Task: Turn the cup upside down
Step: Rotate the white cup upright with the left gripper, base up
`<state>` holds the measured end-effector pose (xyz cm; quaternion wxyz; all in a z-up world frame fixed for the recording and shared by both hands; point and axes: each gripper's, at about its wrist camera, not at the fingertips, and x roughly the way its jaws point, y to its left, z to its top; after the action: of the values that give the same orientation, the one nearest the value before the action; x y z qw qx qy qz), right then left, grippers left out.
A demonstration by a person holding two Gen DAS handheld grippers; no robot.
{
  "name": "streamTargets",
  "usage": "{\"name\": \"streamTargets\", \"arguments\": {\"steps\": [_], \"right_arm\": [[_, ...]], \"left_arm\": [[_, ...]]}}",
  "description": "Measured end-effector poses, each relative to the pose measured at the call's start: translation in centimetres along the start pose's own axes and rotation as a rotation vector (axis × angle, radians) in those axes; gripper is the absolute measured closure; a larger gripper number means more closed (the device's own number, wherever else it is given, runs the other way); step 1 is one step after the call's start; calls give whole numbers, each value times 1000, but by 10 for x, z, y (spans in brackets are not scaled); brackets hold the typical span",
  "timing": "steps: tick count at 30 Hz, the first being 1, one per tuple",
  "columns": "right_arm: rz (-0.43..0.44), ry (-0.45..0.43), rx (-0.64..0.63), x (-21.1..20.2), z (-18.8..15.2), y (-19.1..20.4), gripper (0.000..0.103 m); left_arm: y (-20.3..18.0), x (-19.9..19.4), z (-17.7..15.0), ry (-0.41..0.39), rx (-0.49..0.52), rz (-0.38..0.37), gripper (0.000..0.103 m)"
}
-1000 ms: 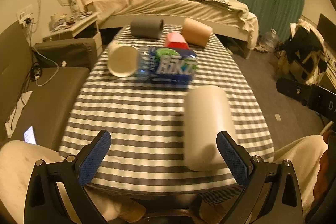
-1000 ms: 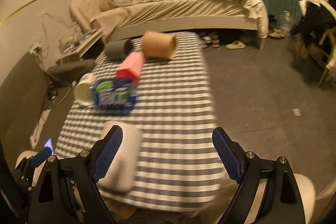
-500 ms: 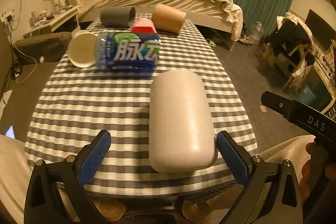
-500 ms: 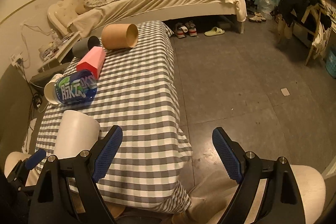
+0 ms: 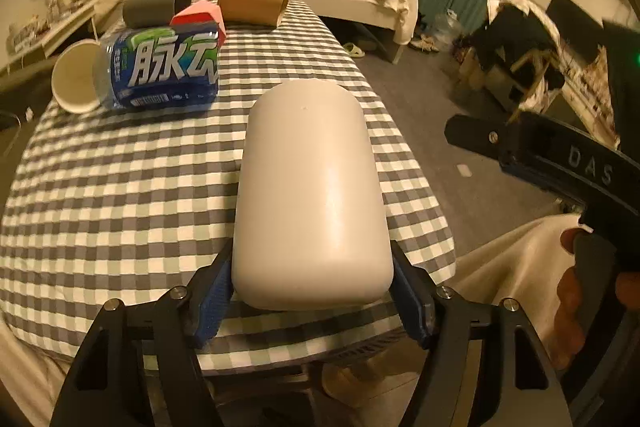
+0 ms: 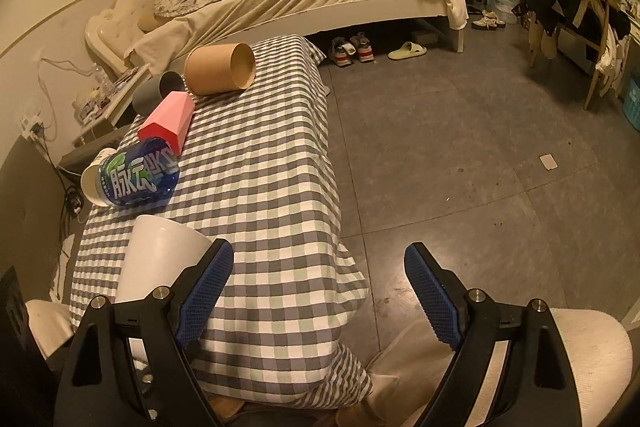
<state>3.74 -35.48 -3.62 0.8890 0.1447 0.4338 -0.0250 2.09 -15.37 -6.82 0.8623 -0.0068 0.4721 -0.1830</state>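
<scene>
Your left gripper point(image 5: 310, 297) clamps the cup point(image 5: 310, 195) lying at 12 o'clock, flip undone; right gripper point(image 6: 318, 293) gapes empty

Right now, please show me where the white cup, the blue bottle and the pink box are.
white cup point(image 5: 312, 195): left wrist view, on its side wall, between the left tool's fingers.
blue bottle point(image 5: 160, 73): left wrist view, on its label.
pink box point(image 6: 170, 121): right wrist view, on its upper face.
</scene>
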Motion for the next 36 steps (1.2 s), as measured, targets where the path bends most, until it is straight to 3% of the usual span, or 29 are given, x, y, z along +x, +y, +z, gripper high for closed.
{"name": "streamTargets", "arguments": {"steps": [12,19,27,36], "right_arm": [[5,15,3,5,1,1,16],[15,16,-12,7,1,9,16],[18,24,0,9,0,7,16],[15,34,23,11,2,0,16]], "left_arm": [[37,-48,17,-1,-71,80,31],[51,-43,29,6,-100,104,31],[56,-26,69,-6,-95,118,31],[50,-23,67,-24,-62,136,27]]}}
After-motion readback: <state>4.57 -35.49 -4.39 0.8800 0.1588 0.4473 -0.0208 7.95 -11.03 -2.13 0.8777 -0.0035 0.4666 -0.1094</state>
